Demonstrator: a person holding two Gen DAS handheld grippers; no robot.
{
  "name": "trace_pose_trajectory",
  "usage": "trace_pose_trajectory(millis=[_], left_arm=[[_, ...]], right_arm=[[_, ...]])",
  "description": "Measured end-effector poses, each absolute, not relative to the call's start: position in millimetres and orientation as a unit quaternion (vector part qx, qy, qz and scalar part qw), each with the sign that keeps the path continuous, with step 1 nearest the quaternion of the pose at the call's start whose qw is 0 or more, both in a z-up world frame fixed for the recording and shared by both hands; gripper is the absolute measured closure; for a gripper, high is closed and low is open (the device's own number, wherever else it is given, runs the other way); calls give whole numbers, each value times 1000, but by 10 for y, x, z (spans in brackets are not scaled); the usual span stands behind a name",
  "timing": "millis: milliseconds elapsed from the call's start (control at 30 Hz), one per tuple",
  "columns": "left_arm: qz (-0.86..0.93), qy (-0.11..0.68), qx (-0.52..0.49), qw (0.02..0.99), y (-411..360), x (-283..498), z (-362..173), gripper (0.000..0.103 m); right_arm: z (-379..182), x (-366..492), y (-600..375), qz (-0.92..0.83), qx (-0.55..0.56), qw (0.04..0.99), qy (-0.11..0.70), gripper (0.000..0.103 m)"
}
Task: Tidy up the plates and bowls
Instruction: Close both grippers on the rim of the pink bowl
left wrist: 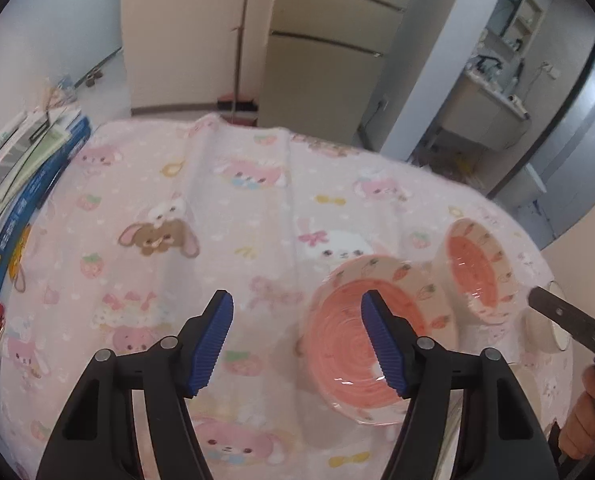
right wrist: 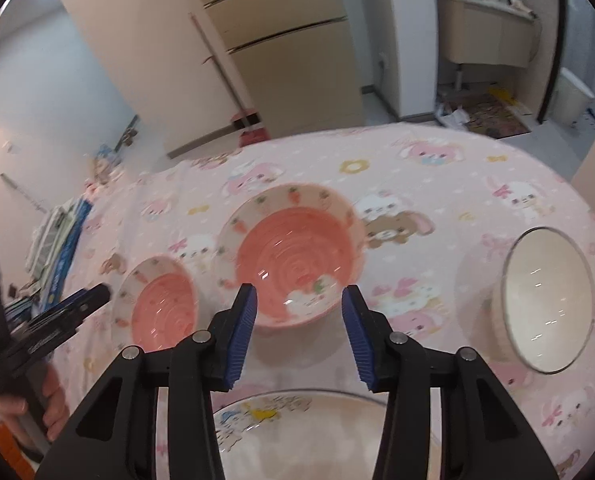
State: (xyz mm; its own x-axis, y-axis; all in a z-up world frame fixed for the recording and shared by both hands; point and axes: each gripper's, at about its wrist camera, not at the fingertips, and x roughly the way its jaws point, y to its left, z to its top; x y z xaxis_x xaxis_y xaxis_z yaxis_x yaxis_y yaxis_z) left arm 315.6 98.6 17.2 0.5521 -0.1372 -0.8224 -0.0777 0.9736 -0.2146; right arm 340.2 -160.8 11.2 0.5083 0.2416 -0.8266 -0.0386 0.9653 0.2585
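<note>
Right at the bottom of the right wrist view, a plate (right wrist: 297,432) with cartoon animals is seen under the right gripper (right wrist: 299,334), whose jaws are spread wide with nothing between them. Just beyond the plate, the big pink bowl (right wrist: 293,252) is set on the tablecloth (right wrist: 437,168), with the small pink bowl (right wrist: 159,304) to its left and the white bowl (right wrist: 545,300) to its right. The left gripper (left wrist: 297,340) is also held wide apart and empty. The bowls are probably hard, smooth and easily broken, so a rim should be pinched gently.

Home kitchen: fridge (left wrist: 321,52); broom (left wrist: 239,60); bunny tablecloth (left wrist: 217,208)
</note>
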Motion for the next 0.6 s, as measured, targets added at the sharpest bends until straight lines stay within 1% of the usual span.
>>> trace_pose_trajectory(millis=[100, 233, 267, 333, 400, 467, 500, 533, 567, 600], left_arm=[[-46, 480, -94, 871, 739, 3307, 265, 34], [-74, 486, -82, 867, 401, 3614, 309, 34], [-84, 487, -88, 865, 313, 3724, 299, 40], [-102, 491, -111, 858, 215, 3860, 270, 45], [-124, 501, -128, 847, 96, 4004, 223, 46], [-125, 518, -112, 839, -26, 4114, 148, 46], [-119, 525, -106, 836, -65, 4147, 112, 48], [-115, 532, -102, 833, -97, 4193, 64, 52], [-118, 537, -105, 828, -109, 4209, 21, 52], [-124, 541, -111, 824, -118, 4223, -7, 53]], right_arm=[[175, 3541, -1732, 67, 110, 864, 486, 59], [140, 3718, -1916, 59, 130, 852, 504, 60], [121, 3734, -1946, 62, 132, 851, 504, 61], [55, 3763, -1985, 62, 128, 850, 506, 63], [-31, 3794, -1992, 67, 117, 842, 522, 68], [-89, 3815, -2025, 83, 133, 834, 530, 69], [-103, 3830, -2030, 88, 140, 832, 530, 69], [-122, 3849, -2023, 93, 144, 830, 530, 69], [-155, 3871, -2005, 97, 144, 828, 534, 70], [-198, 3889, -1986, 98, 144, 824, 539, 73]])
